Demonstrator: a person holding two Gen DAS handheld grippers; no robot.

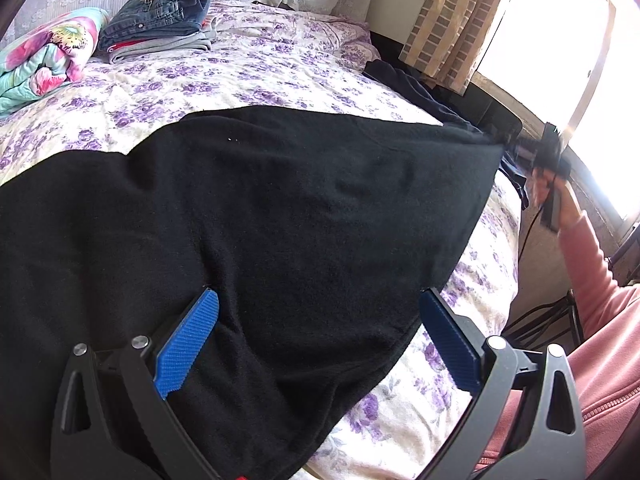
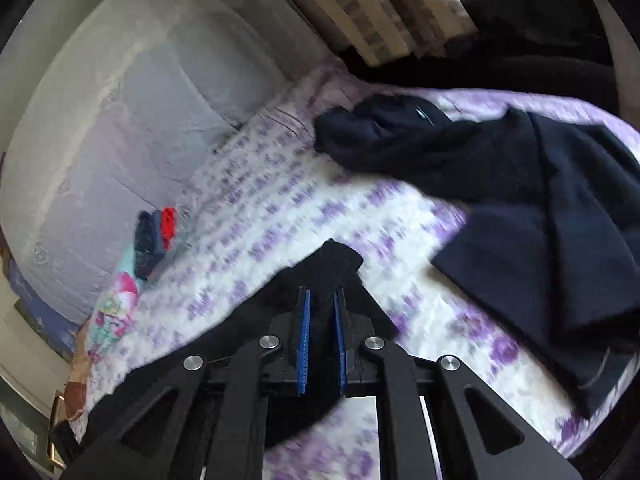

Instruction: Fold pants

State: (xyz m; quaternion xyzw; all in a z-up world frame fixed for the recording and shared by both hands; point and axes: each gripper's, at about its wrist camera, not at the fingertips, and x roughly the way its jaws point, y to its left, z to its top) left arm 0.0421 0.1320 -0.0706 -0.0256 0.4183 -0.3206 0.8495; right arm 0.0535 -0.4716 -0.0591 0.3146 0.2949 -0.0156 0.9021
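Black pants (image 1: 280, 216) spread across the flowered bed (image 1: 248, 72), one corner drawn out toward the window. The right tool (image 2: 320, 320) stands narrow, its blue pads nipping only a small tuft of that black cloth. The left tool (image 1: 316, 344) is wide apart, straddling the near edge of the pants and gripping nothing. Risk: so shallow a pinch may let the fleece slide free if the corner is pulled further, and the fold would drop crooked. With the near edge unpinned, the whole garment could drag along the bed. A second dark garment (image 2: 520, 200) lies just beside and might get caught up in the fold.
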